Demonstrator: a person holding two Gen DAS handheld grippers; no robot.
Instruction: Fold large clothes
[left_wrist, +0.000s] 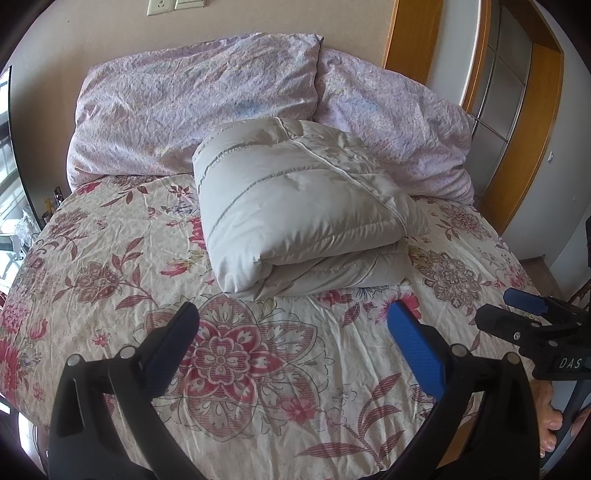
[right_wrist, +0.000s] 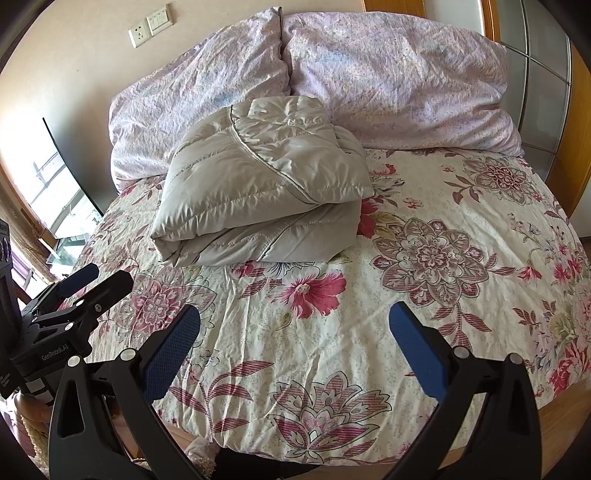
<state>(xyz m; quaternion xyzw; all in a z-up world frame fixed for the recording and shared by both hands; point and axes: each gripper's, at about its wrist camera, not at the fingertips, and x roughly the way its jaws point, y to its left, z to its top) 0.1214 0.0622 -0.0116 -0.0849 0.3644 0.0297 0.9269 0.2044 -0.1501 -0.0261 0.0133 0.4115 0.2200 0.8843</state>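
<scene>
We see the jacket (left_wrist: 295, 199) folded on the bed (left_wrist: 258, 369), touching 2 pillows (left_wrist: 192, 103). Left gripper (left_wrist: 293, 325) and right gripper (right_wrist: 295, 325): jaws wide, holding nothing, above the bed near the jacket.

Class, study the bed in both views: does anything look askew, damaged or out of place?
Nothing is damaged or spilled. The grey padded jacket lies folded on the floral bedspread against the pillows, its top layer set slightly crooked over the lower one. Both the left gripper and right gripper are open and empty.
</scene>
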